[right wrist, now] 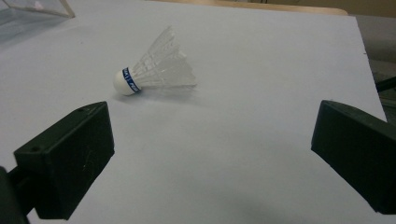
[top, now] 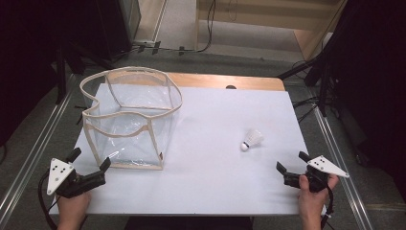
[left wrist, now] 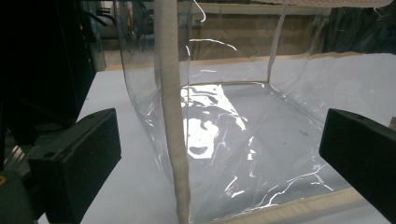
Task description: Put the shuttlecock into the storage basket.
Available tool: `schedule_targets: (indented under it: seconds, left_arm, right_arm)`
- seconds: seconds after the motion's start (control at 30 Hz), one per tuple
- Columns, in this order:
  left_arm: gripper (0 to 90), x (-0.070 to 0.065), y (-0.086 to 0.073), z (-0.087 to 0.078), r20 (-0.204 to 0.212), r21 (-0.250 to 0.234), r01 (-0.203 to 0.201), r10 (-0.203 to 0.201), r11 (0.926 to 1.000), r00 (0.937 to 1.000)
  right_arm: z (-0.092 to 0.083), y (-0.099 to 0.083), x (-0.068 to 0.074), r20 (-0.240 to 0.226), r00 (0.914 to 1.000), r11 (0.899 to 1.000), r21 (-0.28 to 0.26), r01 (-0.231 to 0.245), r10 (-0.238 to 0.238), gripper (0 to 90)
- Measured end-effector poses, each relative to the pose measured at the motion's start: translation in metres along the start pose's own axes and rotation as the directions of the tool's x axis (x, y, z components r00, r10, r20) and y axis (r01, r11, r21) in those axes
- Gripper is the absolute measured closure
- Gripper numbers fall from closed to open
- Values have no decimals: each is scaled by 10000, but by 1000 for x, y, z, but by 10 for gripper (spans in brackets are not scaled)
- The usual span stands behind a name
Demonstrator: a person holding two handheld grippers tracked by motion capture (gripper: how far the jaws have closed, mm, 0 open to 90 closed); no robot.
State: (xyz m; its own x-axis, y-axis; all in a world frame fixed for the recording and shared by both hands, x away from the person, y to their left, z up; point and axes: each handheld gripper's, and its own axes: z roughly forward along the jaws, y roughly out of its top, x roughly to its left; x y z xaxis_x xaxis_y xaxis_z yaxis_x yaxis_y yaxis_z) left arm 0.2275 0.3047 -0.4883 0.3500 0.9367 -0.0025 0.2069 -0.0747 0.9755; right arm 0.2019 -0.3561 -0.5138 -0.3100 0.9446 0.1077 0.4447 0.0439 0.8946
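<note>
A white shuttlecock [top: 252, 139] [right wrist: 156, 67] with a blue band at its cork lies on its side on the white tabletop [top: 215, 158], right of centre. My right gripper [top: 292, 162] [right wrist: 210, 154] rests at the table's near right, open and empty, a short way in front of the shuttlecock. A clear plastic bag [top: 129, 117] [left wrist: 233, 130] with cream fabric edging stands open at the left. My left gripper [top: 89, 159] [left wrist: 219, 158] sits open just before the bag's near corner, its jaws to either side of the cream corner seam [left wrist: 172, 116], not touching it.
A wooden strip [top: 225, 81] runs along the table's far edge. Metal rails [top: 28, 158] flank the table on both sides. Dark stands and cables [top: 306, 72] are on the floor beyond. The bag is empty inside.
</note>
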Motion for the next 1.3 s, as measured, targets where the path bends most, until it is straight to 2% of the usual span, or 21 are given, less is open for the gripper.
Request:
schedule_targets:
  seconds: [0.13, 0.27, 0.43, 0.5, 0.6, 0.67, 0.7, 0.77, 0.83, 0.93, 1.0, 1.03, 1.07, 1.1, 1.17, 1.2, 1.27, 1.3]
  left_arm:
    - [0, -1, 0, 0, -19, 22, -62, 62, 10000, 10000]
    - [0, -1, 0, 0, -26, -18, -35, 35, 10000, 10000]
    - [0, 0, 0, -1, -28, -27, -21, 20, 10000, 10000]
    - [0, -1, 0, -1, -29, -39, -6, 6, 10000, 10000]
    - [0, 0, 0, -1, -49, -28, -7, 7, 10000, 10000]
    - [0, -1, 0, -1, -66, -18, -50, 50, 10000, 10000]
    - [0, -1, -1, -1, -70, -1, -92, 92, 10000, 9999]
    - [0, -1, -1, -2, -58, -52, -103, 103, 9999, 9999]
    - [0, -1, -1, -3, -20, -84, -59, 59, 9999, 10000]
    - [0, 0, -1, -4, 1, -120, 11, -11, 9999, 10000]
    - [0, 0, -1, -3, 4, -110, 11, -11, 9999, 10000]
    - [0, 0, -1, -3, 0, -100, 23, -23, 9999, 10000]
    - [0, 0, -1, -3, 0, -100, 23, -23, 9999, 10000]
    - [0, -1, -1, -3, -7, -71, -72, 72, 9999, 10000]
    - [0, -1, -1, -3, -12, -33, -140, 140, 9999, 9999]
    - [0, -2, -1, -3, -19, -30, -154, 154, 9999, 9999]
    - [0, -1, -1, -4, -17, -44, -123, 123, 9999, 9999]
    - [0, -1, -1, -4, -24, -38, -122, 122, 9999, 9999]
  right_arm:
    - [0, 1, 1, -85, 9999, 9999, 45, 126, -125, 0]
    - [0, 3, 5, 46, 9996, 9996, 86, 284, -284, 0]
    - [-3, 12, 8, -182, 9994, 9995, -164, 276, -279, 0]
    - [-4, 15, 10, -174, 9995, 9994, -233, 245, -249, 61]
    - [-2, 20, 12, -298, 9994, 9998, -54, 179, -180, 65]
    - [0, 22, 13, -63, 10000, 9999, 111, 40, -39, 155]
    - [1, 23, 14, -64, 10000, 9998, 164, -63, 64, 172]
    - [3, 27, 14, -160, 9998, 9994, 317, -140, 145, 291]
    - [6, 31, 16, -127, 9999, 9986, 524, -9, 15, 334]
    - [12, 37, 21, 407, 9991, 9970, 762, 96, -128, 479]
    - [17, 39, 24, 777, 9963, 9946, 999, 283, -362, 531]
    - [20, 40, 25, 827, 9958, 9930, 1145, 302, -398, 583]
    - [20, 40, 25, 827, 9958, 9930, 1145, 302, -398, 583]
    - [24, 42, 25, 543, 9980, 9904, 1360, 253, -330, 679]
    - [27, 44, 24, 105, 9995, 9877, 1537, 278, -298, 776]
    - [29, 44, 24, -41, 9990, 9847, 1685, 438, -437, 834]
    - [33, 48, 25, -396, 9948, 9756, 1954, 1003, -943, 879]
    - [35, 50, 26, -373, 9934, 9697, 2159, 1140, -1084, 879]
